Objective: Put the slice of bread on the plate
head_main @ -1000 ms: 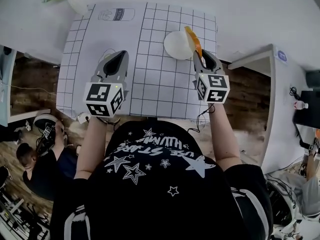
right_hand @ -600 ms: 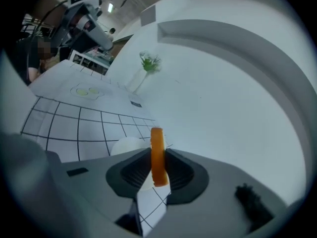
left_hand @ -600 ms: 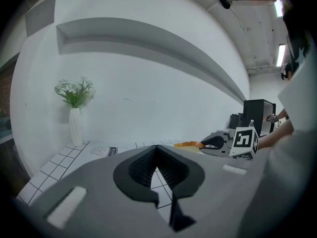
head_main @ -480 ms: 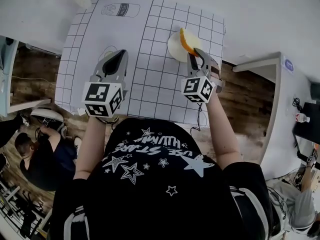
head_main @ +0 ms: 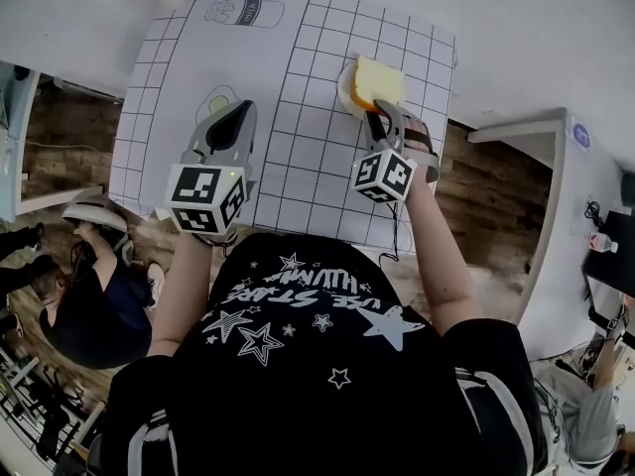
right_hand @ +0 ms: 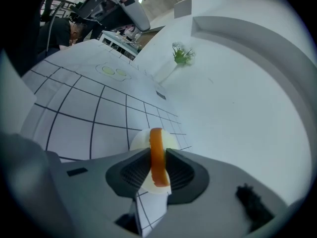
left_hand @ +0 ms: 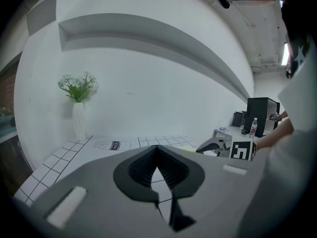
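The right tongs (right_hand: 157,158) grip the pale yellow slice of bread with an orange-brown crust (head_main: 378,81) by its near edge. Their jaws have just been easing open, but both pads meet the crust. The slice lies nearly flat over the round white plate (head_main: 344,89) on the white, black-gridded desk (head_main: 298,157). Whether it rests on the plate cannot be told. The left tongs (head_main: 236,114) hang empty above the desk, well apart from the plate, jaws together at the tips.

Procedure:
1. The slice appears offset toward the plate's far right rim, so centre it first.
2. Lower until the slice bears on the plate.
3. Open the jaws fully.
4. Withdraw straight back to avoid dragging the slice. Soft bread may cling to a pad.
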The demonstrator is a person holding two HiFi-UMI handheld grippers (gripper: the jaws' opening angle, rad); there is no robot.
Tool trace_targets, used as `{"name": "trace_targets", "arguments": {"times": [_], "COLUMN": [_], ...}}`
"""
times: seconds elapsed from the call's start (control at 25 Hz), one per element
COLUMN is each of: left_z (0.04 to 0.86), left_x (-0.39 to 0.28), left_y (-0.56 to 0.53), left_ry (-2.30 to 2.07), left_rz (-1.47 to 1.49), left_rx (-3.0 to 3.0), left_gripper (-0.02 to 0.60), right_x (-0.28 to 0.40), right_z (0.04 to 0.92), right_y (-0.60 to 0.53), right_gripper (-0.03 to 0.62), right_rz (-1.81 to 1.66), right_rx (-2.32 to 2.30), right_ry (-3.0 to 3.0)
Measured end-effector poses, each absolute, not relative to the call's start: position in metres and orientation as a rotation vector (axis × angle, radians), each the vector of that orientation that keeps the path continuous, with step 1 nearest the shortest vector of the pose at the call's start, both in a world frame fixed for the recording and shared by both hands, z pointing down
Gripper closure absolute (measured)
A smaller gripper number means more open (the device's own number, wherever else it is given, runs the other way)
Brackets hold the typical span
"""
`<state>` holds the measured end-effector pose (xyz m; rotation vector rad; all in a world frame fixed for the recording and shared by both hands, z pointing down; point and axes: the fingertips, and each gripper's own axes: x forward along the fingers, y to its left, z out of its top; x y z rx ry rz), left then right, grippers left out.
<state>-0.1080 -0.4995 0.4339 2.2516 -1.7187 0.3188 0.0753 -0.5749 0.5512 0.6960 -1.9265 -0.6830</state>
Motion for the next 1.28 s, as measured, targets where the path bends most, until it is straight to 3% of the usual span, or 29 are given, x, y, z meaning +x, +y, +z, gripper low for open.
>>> {"name": "trace_targets", "arguments": {"times": [1.28], "left_z": [0.433], "left_x": [-0.133], "left_y": [-0.449], "left_ry": [-1.713], "left_rz": [0.31], "left_rx": [2.259], "left_gripper": [0.572], "right_x": [0.079], "right_z": [0.581], "right_y": [-0.547], "right_gripper": [0.457], "right_rz": [-0.454], "right_rx": [0.666], "right_ry": [-1.877]}}
